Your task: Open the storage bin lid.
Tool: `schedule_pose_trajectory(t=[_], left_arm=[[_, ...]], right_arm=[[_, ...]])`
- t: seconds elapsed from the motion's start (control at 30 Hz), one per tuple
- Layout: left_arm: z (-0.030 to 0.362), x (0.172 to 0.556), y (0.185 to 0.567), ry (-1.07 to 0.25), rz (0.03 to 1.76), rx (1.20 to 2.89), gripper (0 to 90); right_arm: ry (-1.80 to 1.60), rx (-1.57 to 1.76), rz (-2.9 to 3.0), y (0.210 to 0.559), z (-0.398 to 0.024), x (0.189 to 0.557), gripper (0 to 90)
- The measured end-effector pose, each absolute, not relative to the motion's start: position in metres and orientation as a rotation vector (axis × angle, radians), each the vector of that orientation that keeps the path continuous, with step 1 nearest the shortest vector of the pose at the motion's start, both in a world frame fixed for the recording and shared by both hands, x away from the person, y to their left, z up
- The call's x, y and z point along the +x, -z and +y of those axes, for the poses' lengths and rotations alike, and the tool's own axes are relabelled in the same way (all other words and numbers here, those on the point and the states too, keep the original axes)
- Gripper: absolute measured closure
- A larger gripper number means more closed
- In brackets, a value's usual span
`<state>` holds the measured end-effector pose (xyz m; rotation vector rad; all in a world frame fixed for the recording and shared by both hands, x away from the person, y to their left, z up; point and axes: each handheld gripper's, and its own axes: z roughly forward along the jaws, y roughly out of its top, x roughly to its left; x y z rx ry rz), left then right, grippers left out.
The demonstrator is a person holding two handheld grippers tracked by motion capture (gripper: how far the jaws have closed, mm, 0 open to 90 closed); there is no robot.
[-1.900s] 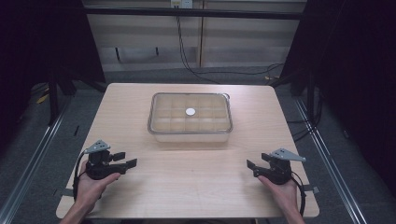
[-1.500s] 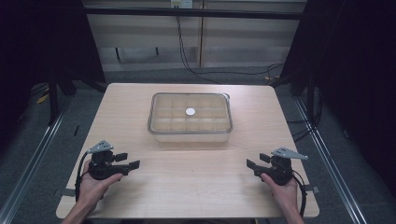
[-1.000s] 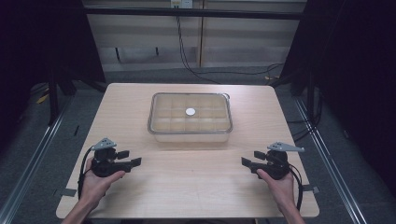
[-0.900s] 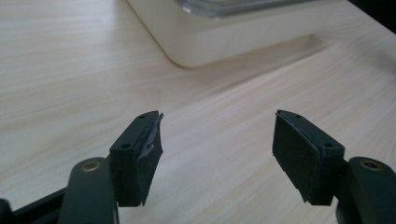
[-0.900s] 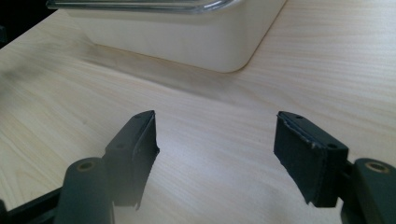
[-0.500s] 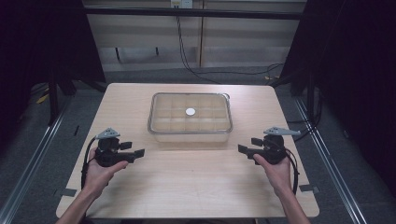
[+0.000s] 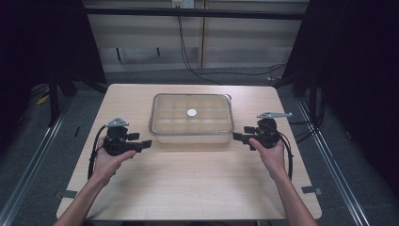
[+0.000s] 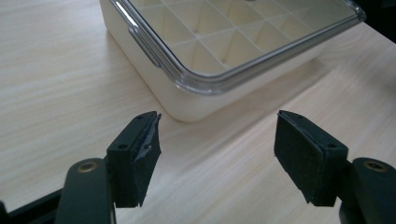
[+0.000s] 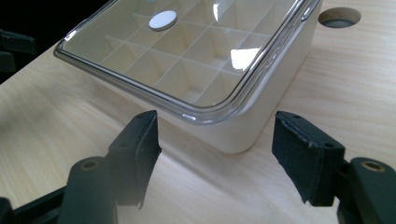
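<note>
A cream box with a clear lid [image 7: 192,118] sits in the middle of the table, divided into several compartments, with a small white disc [image 7: 191,112] on the lid. My left gripper [image 7: 141,140] is open just off the box's near left corner [image 8: 187,100], nothing between its pads [image 8: 140,158]. On the other side, my right gripper [image 7: 241,133] is open too, facing the near right corner [image 9: 233,135] with a small gap. The white disc [image 9: 163,20] shows on the lid beyond the right gripper [image 9: 215,156]. The left gripper [image 8: 217,158] holds nothing.
The light wooden table [image 7: 197,179] has wide bare room in front of the box. A round hole [image 9: 339,17] is cut in the tabletop behind the box's right side. Cables [image 7: 188,52] run on the floor beyond the far edge.
Both hands have carried the grippers forward from the near edge and inward, until each stands beside a near corner of the box. Both stayed open.
</note>
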<state>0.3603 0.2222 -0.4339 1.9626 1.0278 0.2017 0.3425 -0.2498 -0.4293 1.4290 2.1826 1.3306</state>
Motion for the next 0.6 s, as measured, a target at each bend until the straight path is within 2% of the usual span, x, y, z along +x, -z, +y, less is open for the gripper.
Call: schedule_pose_trajectory(t=[0.23,0.6], left_arm=[[0.222,0.376,0.419,-0.203,1.009,1.945,30.4],[0.212,0.401,0.420,-0.209,1.025,1.960,30.2]], right_arm=[[-1.329,1.407,2.174,0.424,-0.245,0.352,31.7],[-1.349,1.380,2.164,0.420,-0.242,0.377,32.1]])
